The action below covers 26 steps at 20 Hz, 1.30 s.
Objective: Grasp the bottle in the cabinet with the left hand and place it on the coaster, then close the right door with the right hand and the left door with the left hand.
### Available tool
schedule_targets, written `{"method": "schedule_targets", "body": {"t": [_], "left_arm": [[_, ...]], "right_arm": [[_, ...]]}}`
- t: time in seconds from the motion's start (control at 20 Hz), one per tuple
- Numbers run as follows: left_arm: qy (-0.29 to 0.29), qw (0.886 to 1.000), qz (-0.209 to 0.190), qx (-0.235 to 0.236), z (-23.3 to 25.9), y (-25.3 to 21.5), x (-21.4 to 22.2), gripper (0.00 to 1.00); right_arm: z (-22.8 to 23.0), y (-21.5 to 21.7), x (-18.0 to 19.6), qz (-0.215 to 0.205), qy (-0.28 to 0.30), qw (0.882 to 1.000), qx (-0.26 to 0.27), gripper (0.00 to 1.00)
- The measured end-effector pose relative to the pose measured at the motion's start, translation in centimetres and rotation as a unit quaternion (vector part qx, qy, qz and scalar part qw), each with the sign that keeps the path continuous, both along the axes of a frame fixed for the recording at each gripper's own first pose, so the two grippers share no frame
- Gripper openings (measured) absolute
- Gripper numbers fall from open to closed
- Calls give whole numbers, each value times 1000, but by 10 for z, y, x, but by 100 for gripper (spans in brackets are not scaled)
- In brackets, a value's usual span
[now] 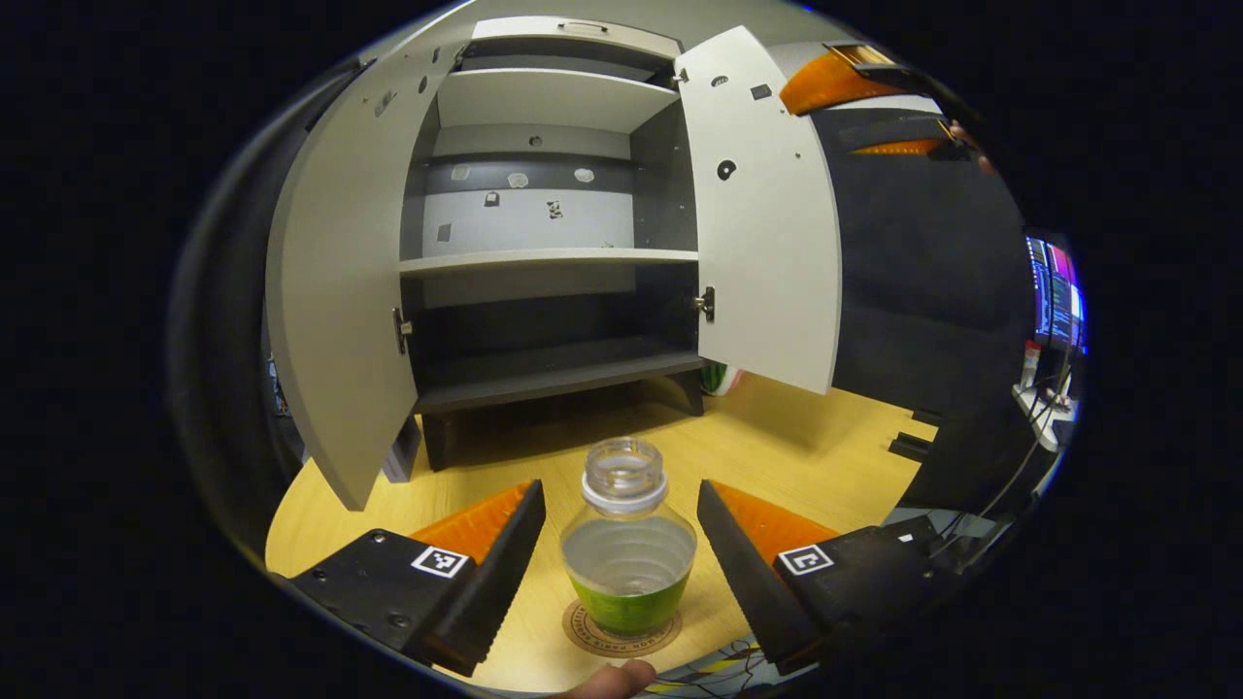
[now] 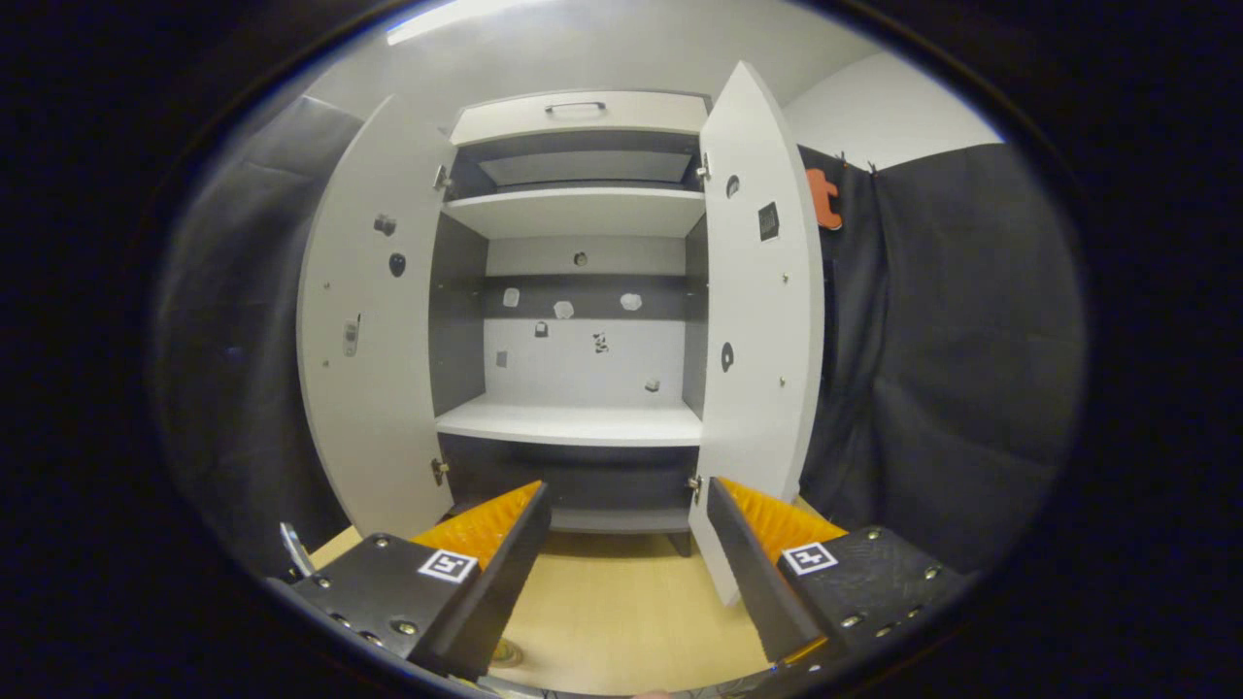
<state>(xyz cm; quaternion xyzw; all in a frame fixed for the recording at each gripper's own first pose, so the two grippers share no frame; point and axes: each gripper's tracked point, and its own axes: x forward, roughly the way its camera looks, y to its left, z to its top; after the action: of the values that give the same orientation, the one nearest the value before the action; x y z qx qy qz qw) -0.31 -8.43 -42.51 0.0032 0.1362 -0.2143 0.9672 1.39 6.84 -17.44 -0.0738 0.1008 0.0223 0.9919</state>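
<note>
A fingertip [image 1: 621, 677] shows at the bottom edge of the left gripper view, just in front of the coaster [image 1: 621, 636]. On that coaster the bottle [image 1: 628, 549] stands upright, uncapped, clear above and green-labelled below. It sits between the fingers of the left gripper [image 1: 621, 544], whose jaws are spread wide and released: a gap of bare wood shows on each side of the bottle, so neither finger touches it.

The coaster lies near the front edge of the light wooden table [image 1: 825, 437], with cables just beside it at that edge. Beyond the bottle the table runs open up to the cabinet [image 1: 554, 257], which stands on short feet with bare shelves. The left door [image 1: 335, 291] and right door [image 1: 767, 214] both swing outward toward the camera, well apart from the bottle.

In the right gripper view the right gripper [image 2: 626, 544] hangs with its jaws released and holding nothing, facing the open cabinet [image 2: 578, 417]. Its right finger lies near the lower edge of the right door [image 2: 762, 320]; the left door [image 2: 369, 330] stands wide on the other side, open table [image 2: 621, 612] between them.
</note>
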Motion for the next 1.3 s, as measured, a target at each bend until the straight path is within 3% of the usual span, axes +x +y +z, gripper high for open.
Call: {"method": "schedule_targets", "body": {"t": [0.35,0.4,0.45,0.5,0.55,0.65,1.05,1.3], "left_arm": [[-26,999,-18,-7,81,-1,5,99],[-32,999,-18,-11,99,-2,5,100],[-38,999,-14,-18,117,-4,6,99],[-47,998,-8,-28,139,-5,7,99],[-53,998,-1,-39,161,-9,7,99],[-67,996,16,-57,202,-14,8,99],[-97,990,56,-80,313,-39,-2,99],[-145,984,102,-27,360,-16,4,99]], "right_arm": [[9,-26,1,-21,-39,998,49,98],[9,-29,1,-18,-41,997,57,94],[11,-31,1,-13,-42,997,63,98],[13,-36,1,-10,-43,997,68,94],[17,-42,2,-7,-44,996,72,98],[31,-57,4,-3,-52,995,80,98],[95,-165,15,-17,-114,991,68,98],[103,-252,35,-50,-113,992,31,98]]}}
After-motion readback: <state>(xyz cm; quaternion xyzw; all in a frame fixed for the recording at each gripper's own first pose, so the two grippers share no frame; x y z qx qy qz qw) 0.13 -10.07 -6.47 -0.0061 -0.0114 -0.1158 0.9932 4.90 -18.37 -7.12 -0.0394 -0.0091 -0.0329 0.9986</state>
